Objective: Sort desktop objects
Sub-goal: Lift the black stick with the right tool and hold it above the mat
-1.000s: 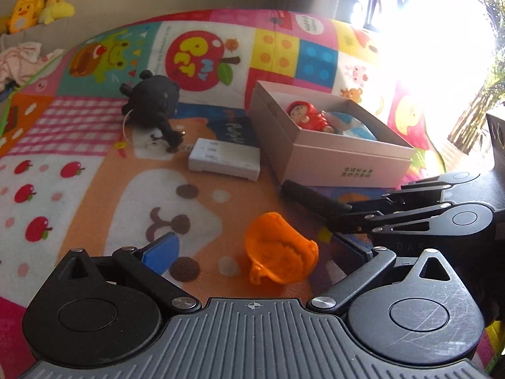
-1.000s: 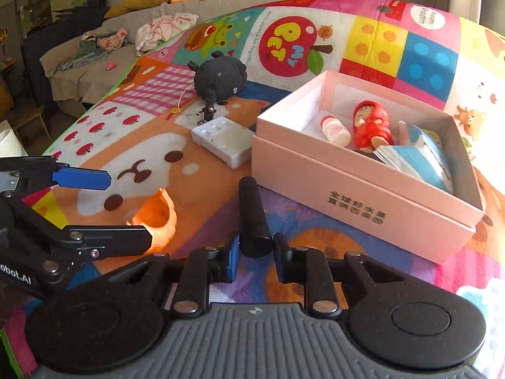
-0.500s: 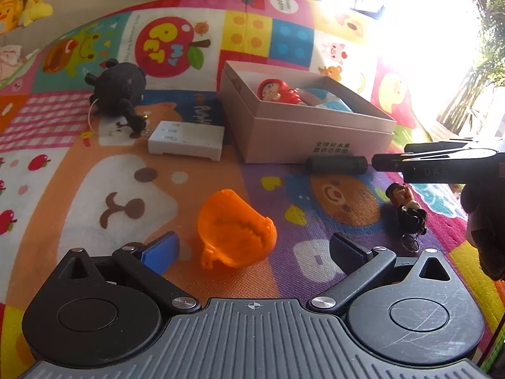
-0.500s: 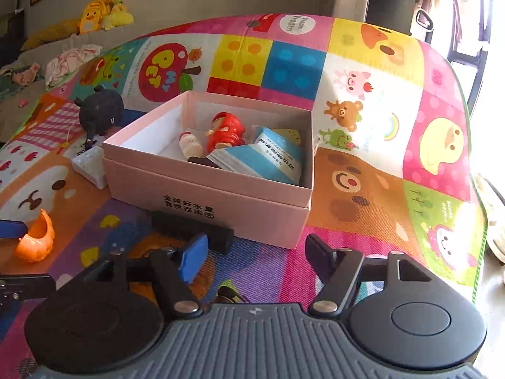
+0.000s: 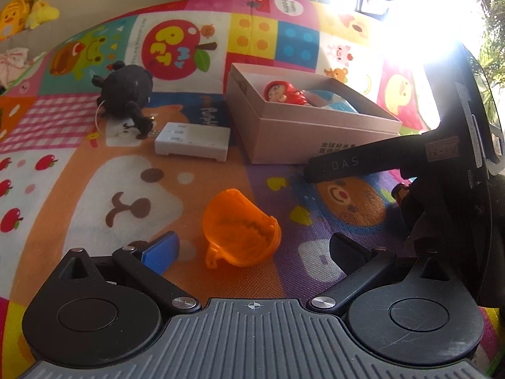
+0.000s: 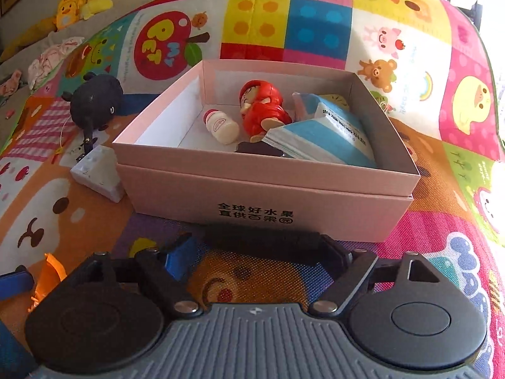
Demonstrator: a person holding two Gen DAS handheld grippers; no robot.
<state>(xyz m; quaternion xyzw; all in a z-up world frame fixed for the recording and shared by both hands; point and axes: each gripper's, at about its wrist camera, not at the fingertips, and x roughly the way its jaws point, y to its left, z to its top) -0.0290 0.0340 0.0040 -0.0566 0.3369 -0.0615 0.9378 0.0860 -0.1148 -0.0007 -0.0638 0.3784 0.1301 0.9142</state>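
A pink box [image 6: 265, 195] sits on the colourful mat, holding a red doll [image 6: 262, 107], a small white bottle [image 6: 221, 126] and a blue-white packet [image 6: 328, 135]. A black cylinder [image 6: 262, 240] lies across in front of the box, between the open fingers of my right gripper [image 6: 255, 252]; I cannot tell whether they touch it. My left gripper [image 5: 252, 249] is open and empty just behind an orange plastic cup [image 5: 240, 230] lying on its side. The right gripper also shows in the left wrist view [image 5: 347, 164], in front of the box [image 5: 303, 126].
A white block [image 5: 192, 142] and a black plush toy [image 5: 126, 94] lie left of the box. A small dark figurine [image 5: 401, 192] lies at the right, partly hidden by the right gripper. Strong window glare fills the upper right. Yellow plush toys [image 6: 79, 3] lie beyond the mat.
My right gripper let go of the black cylinder and opened wide; the cylinder now lies crosswise before the box. The gripper swung to face the box squarely. The left gripper shifted slightly.
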